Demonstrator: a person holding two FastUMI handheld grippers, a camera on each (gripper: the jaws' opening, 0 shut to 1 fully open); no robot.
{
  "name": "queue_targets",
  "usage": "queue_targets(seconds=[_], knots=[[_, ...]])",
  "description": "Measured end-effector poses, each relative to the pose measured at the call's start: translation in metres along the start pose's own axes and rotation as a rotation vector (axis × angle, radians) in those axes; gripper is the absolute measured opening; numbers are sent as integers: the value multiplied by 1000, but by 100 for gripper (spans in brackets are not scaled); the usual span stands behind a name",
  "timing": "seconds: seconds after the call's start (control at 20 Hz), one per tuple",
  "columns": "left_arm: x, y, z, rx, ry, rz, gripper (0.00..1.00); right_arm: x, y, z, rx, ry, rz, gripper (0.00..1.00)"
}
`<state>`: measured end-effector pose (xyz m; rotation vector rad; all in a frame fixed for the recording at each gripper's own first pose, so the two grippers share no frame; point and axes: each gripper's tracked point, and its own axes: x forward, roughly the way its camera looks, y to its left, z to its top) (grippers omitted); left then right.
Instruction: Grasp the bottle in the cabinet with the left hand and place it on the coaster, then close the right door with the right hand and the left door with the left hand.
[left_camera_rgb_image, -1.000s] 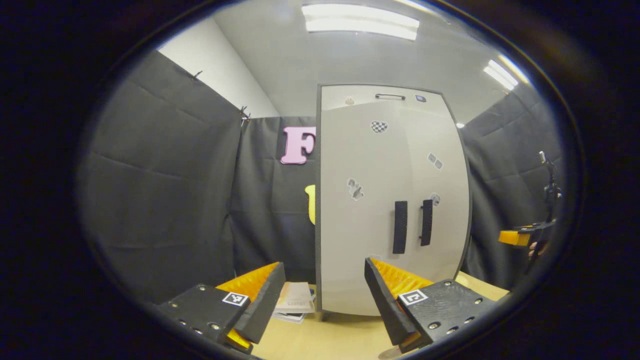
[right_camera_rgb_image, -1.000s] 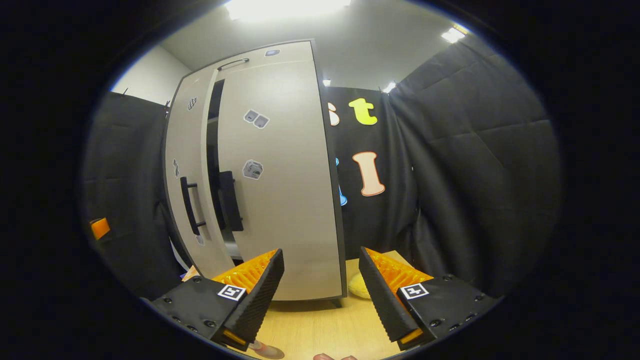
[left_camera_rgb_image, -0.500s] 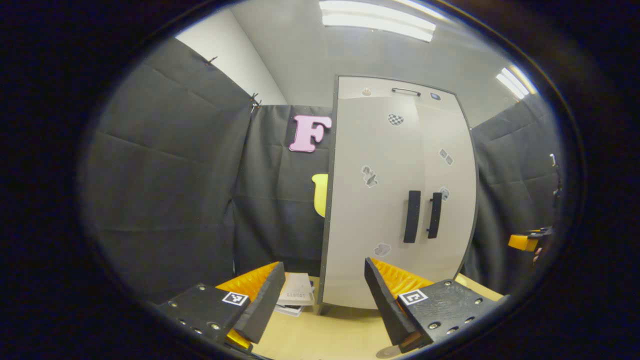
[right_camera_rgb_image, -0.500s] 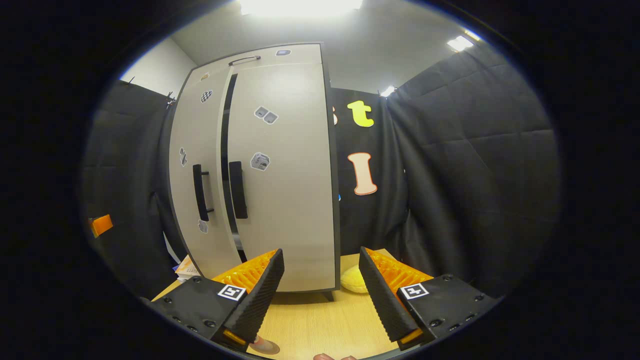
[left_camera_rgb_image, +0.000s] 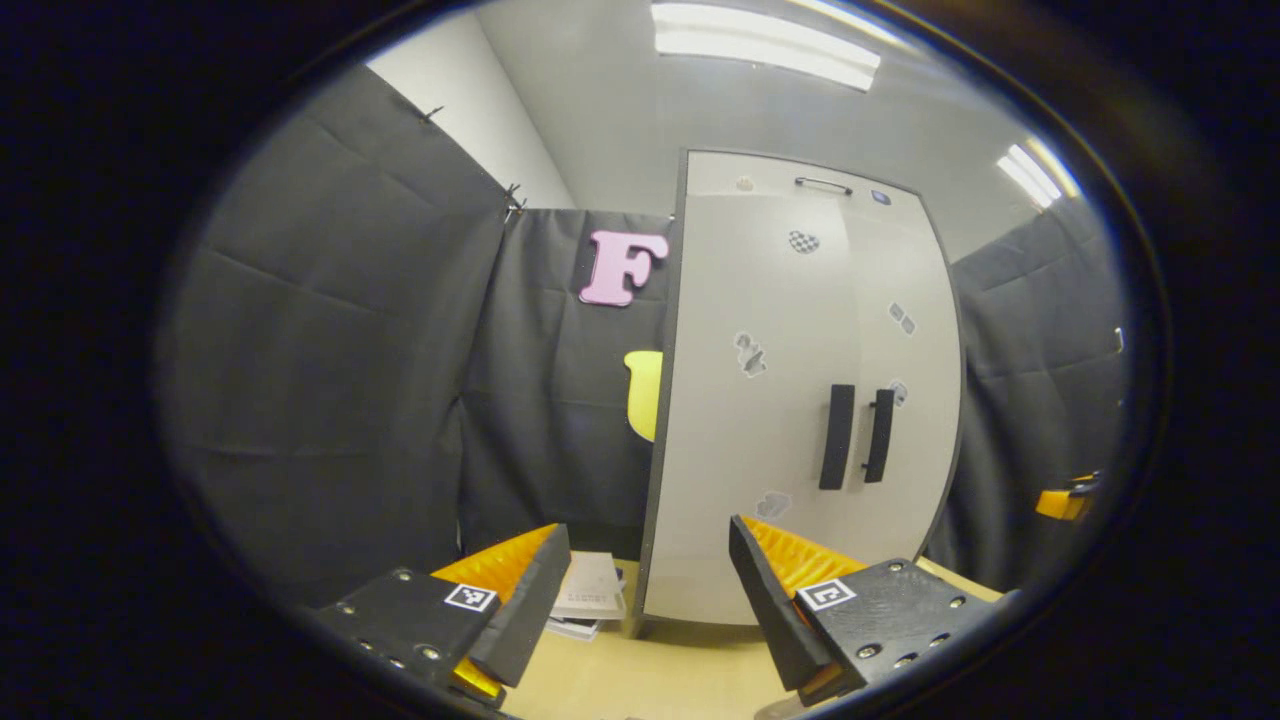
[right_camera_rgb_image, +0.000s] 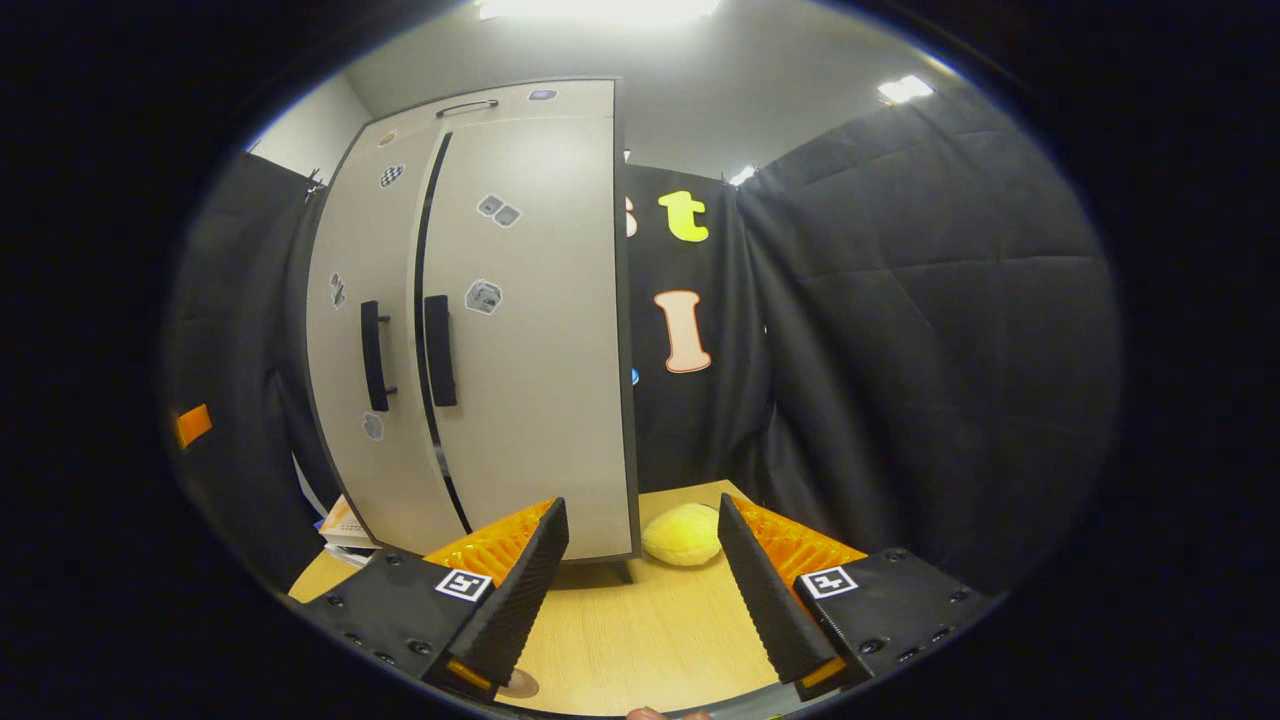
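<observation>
doors look shut, task near done | cabinet (left_camera_rgb_image: 800, 400) ahead-right of left gripper (left_camera_rgb_image: 640, 600), apart, handles (left_camera_rgb_image: 855, 450) upright | right gripper (right_camera_rgb_image: 640, 590): cabinet ahead-left, apart | both jaws spread, empty | bottle, coaster: can't make out

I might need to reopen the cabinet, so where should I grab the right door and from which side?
Grip the right door's upright bar handle across its width, coming straight from the front: it stands off the panel beside the centre seam.
</observation>
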<state>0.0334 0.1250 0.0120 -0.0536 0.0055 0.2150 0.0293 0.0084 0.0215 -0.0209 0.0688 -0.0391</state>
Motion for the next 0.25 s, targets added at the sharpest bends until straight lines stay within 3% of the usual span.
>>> queue_targets(seconds=[0.2,0.25], knots=[[14,4,-3,31,4,-7,87,3,2,-1,0,6,-22,96],[17,5,-4,28,3,-4,98,6,5,-4,-1,18,-19,96]])
